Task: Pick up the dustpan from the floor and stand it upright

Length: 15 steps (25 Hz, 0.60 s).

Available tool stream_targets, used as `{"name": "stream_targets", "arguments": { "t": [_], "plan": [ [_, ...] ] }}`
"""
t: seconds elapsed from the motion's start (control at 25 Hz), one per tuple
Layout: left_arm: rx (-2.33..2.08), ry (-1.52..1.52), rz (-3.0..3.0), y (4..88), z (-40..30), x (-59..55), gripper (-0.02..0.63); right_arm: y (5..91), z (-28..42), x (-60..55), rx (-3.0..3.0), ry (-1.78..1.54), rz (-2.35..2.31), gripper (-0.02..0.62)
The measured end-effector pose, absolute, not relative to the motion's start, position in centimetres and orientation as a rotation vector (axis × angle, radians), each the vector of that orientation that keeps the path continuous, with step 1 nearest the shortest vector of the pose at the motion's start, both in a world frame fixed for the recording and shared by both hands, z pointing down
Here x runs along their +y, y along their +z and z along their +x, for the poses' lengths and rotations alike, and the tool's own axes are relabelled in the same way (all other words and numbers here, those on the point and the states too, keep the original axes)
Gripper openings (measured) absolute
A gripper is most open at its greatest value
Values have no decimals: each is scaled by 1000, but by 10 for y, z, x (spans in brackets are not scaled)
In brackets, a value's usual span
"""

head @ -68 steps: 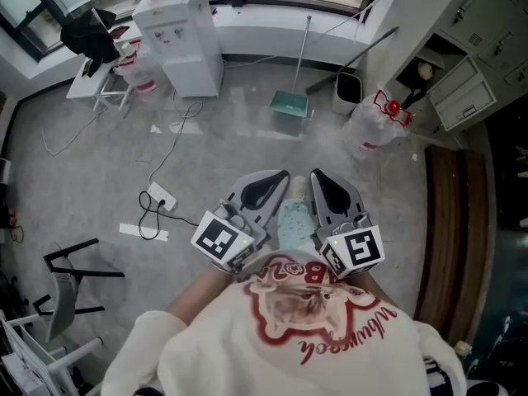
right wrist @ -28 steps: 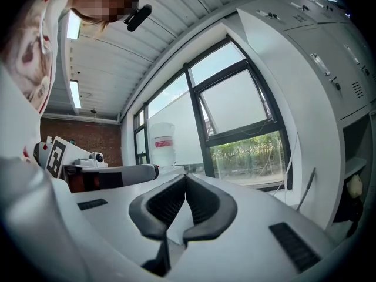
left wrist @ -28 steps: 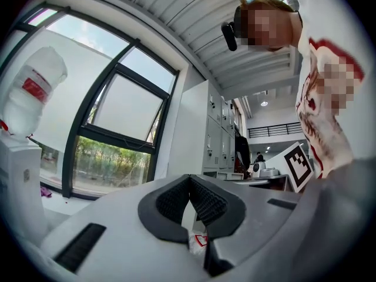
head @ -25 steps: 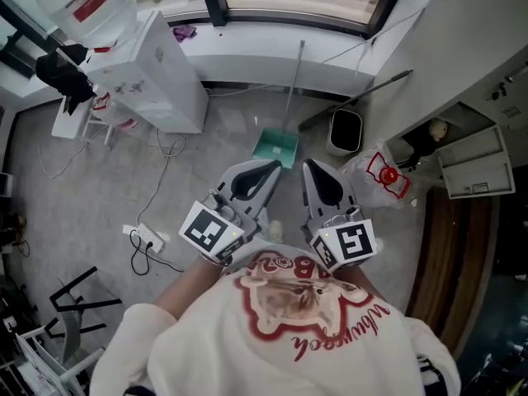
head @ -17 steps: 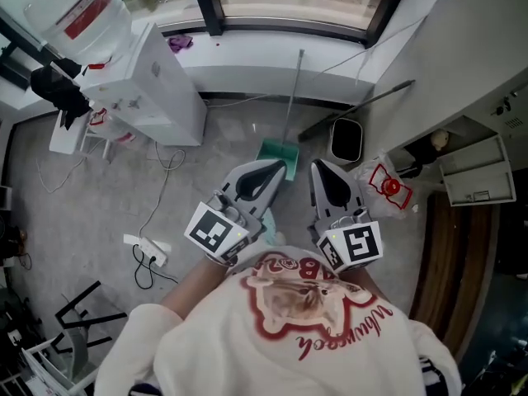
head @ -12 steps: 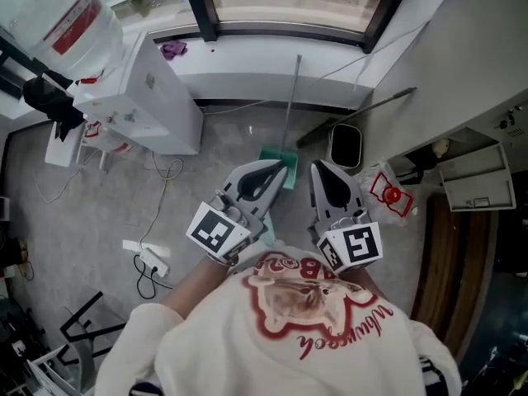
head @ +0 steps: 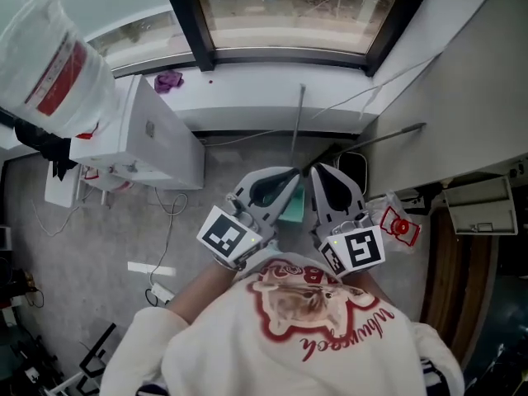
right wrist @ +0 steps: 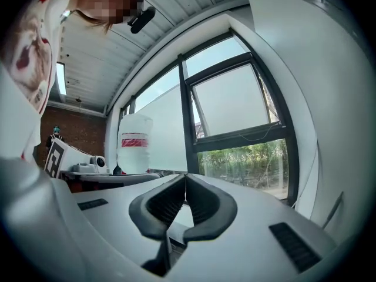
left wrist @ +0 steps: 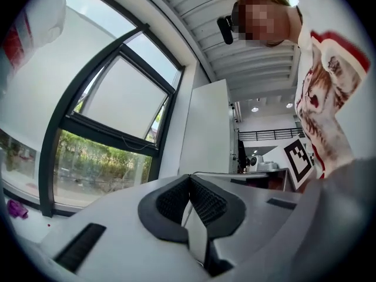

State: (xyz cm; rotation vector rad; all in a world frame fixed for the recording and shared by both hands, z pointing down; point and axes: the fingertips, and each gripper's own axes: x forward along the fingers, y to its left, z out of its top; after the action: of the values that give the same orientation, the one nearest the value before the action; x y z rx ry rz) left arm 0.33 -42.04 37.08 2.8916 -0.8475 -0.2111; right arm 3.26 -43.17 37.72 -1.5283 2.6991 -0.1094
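The green dustpan [head: 292,208] lies on the floor below the window, mostly hidden between my two grippers in the head view. Its long grey handle [head: 298,129] runs up toward the white sill. My left gripper [head: 290,173] and right gripper [head: 317,172] are held side by side above the pan, both shut and holding nothing. The left gripper [left wrist: 189,177] points up at the window and ceiling, its pads [left wrist: 205,201] pressed together. The right gripper [right wrist: 185,177] also faces the window, shut and empty. The dustpan does not show in either gripper view.
A white water dispenser [head: 155,147] with a large bottle [head: 51,71] stands at the left. A black bin [head: 356,165] and a dark pole [head: 375,137] are by the right wall. A tied plastic bag [head: 402,223] lies nearby. A power strip [head: 162,292] trails cable.
The person has walked toward the window. The dustpan has come from well ahead to just under the grippers. Both grippers stay shut and side by side.
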Motion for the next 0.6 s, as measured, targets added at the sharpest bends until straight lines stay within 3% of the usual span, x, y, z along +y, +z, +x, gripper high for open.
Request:
{"name": "stream_targets", "arguments": {
  "t": [0.6],
  "plan": [
    [-918,-146,2833,387,1,-500,20,386,41,-508,2750,-141,-1529,25]
  ]
}}
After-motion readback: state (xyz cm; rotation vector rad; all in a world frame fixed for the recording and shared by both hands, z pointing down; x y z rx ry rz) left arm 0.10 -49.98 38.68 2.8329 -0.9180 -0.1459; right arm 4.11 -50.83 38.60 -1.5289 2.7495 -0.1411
